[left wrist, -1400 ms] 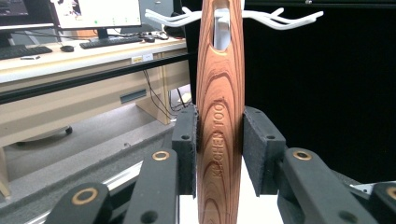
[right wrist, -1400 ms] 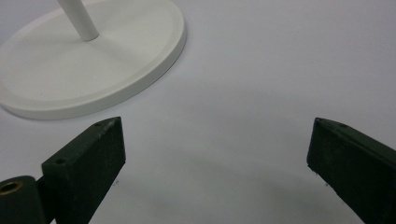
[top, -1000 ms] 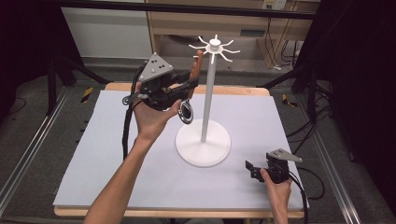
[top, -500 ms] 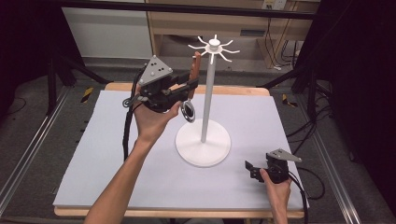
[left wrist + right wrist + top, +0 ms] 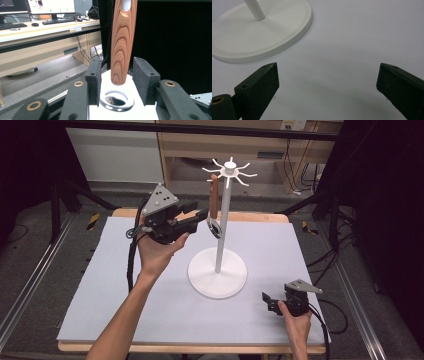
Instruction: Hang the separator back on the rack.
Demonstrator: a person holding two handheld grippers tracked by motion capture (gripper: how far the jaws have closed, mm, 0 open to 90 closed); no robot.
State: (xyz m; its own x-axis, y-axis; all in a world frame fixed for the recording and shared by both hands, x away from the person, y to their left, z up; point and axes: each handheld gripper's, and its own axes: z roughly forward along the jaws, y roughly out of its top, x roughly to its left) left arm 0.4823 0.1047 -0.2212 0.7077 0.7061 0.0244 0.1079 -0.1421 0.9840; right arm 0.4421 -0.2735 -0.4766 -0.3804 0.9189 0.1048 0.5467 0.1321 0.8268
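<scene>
The left gripper (image 5: 202, 217) is held up in the air beside the white hanging stand (image 5: 218, 270), and its jaws point toward the utensil with the wooden handle (image 5: 214, 195) that hangs from one of the hooks at the top of the stand. The jaws have just been opening. In the left gripper view the two black pads (image 5: 93, 80) stand a little apart on each side of the lower part of the handle (image 5: 122, 50), with a visible gap on both sides, so they are not pressing on it; the handle is between them but free. Just below the wood, a round metal ring (image 5: 117, 100) of the utensil is seen, also between the jaws and a little lower. In the high view the utensil hangs upright, close beside the white pole (image 5: 223, 225), with its metal end near the tips of the left gripper. The right gripper (image 5: 267, 301) rests low on the grey mat (image 5: 100, 310) near the front right corner, well apart from the utensil and just in front of the round base of the stand. In the right gripper view its jaws are spread wide, with nothing between them but the mat (image 5: 342, 50), and the edge of the white base (image 5: 287, 32) lies ahead.
</scene>
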